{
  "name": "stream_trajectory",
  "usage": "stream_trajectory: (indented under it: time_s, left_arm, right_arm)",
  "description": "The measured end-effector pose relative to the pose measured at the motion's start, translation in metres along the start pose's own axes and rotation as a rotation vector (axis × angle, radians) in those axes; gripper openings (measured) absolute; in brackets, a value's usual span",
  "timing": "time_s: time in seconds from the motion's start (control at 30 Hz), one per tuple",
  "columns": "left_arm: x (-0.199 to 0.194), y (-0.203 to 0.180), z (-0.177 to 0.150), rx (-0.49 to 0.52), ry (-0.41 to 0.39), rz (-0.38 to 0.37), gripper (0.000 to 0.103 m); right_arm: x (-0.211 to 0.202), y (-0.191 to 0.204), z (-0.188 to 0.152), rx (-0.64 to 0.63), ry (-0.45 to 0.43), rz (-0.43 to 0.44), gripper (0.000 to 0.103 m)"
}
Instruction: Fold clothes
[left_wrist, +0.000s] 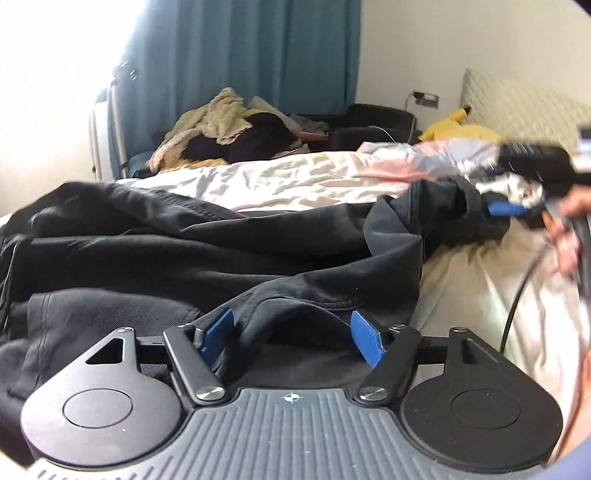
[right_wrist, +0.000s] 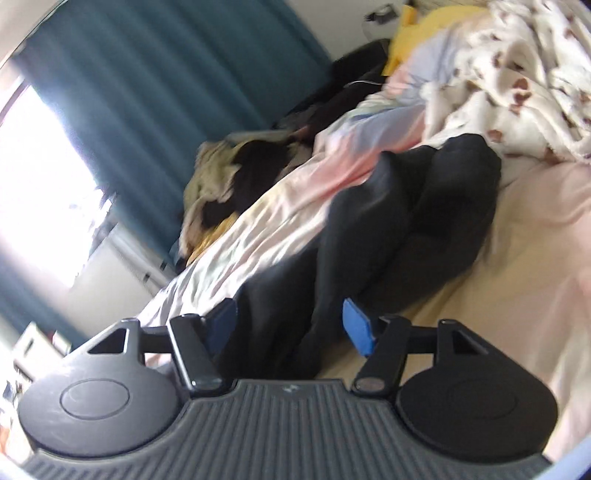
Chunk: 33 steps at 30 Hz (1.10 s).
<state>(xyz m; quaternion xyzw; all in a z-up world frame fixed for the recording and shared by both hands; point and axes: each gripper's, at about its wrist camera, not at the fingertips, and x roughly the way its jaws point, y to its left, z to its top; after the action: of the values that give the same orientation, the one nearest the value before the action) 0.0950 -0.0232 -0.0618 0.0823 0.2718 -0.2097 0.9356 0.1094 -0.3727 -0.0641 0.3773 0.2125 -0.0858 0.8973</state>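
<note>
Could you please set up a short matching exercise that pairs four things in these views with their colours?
Things:
1. curtain
2. garment between the left gripper's open jaws
3. gripper pads
4. cloth by the headboard

Colours:
A. yellow
B. bright blue
C. black
D. teal

Pairs: 1-D, 2-C, 3-B, 4-A
</note>
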Motion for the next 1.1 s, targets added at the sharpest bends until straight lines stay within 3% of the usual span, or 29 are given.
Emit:
stream_trajectory:
  time_s: [0.07, 0.17, 0.23, 0.33, 0.37, 0.43, 0.47, 0.5, 0.63, 0.8, 0.9, 1.1]
  left_arm:
    - [0.008, -0.003, -0.001, 0.015, 0.007, 0.017, 0.074]
    - [0.019, -0.008, -0.004, 0.055, 0.006, 0.047, 0.072]
    - [0.026, -0.007, -0.005, 0.062, 0.013, 0.050, 0.066]
    - [0.035, 0.007, -0.007, -0.022, 0.049, 0.009, 0.041]
    - [0.037, 0.013, -0.007, -0.059, 0.056, -0.007, 0.028]
    - [0.035, 0.028, -0.005, -0.141, 0.052, -0.041, 0.020]
    - [0.032, 0.038, -0.003, -0.194, 0.048, -0.069, 0.017]
    - [0.028, 0.048, -0.001, -0.243, 0.034, -0.094, 0.016]
    - [0.006, 0.081, 0.002, -0.394, -0.034, -0.175, 0.016]
    - [-0.019, 0.094, 0.000, -0.443, -0.064, -0.198, 0.016]
    - [-0.029, 0.094, -0.002, -0.446, -0.049, -0.191, 0.016]
    - [-0.038, 0.086, -0.007, -0.413, 0.000, -0.151, 0.017]
  right_arm:
    - [0.016, 0.001, 0.014, -0.025, -0.020, -0.042, 0.070]
    - [0.041, 0.009, 0.034, -0.124, -0.062, -0.129, 0.087]
    - [0.060, 0.015, 0.047, -0.229, -0.085, -0.211, 0.088]
    - [0.096, 0.022, 0.061, -0.334, -0.035, -0.295, 0.087]
    - [0.107, 0.022, 0.063, -0.361, -0.008, -0.316, 0.084]
    - [0.125, 0.024, 0.067, -0.461, 0.044, -0.371, 0.043]
    - [0.129, 0.026, 0.070, -0.492, 0.061, -0.388, 0.012]
    - [0.126, 0.026, 0.073, -0.491, 0.061, -0.382, 0.012]
    - [0.084, 0.032, 0.097, -0.431, -0.073, -0.317, 0.009]
    - [-0.018, 0.026, 0.101, -0.273, -0.292, -0.248, 0.007]
    - [-0.066, -0.014, 0.075, -0.085, -0.287, -0.279, 0.005]
    - [-0.094, -0.115, 0.017, 0.353, -0.125, -0.351, 0.005]
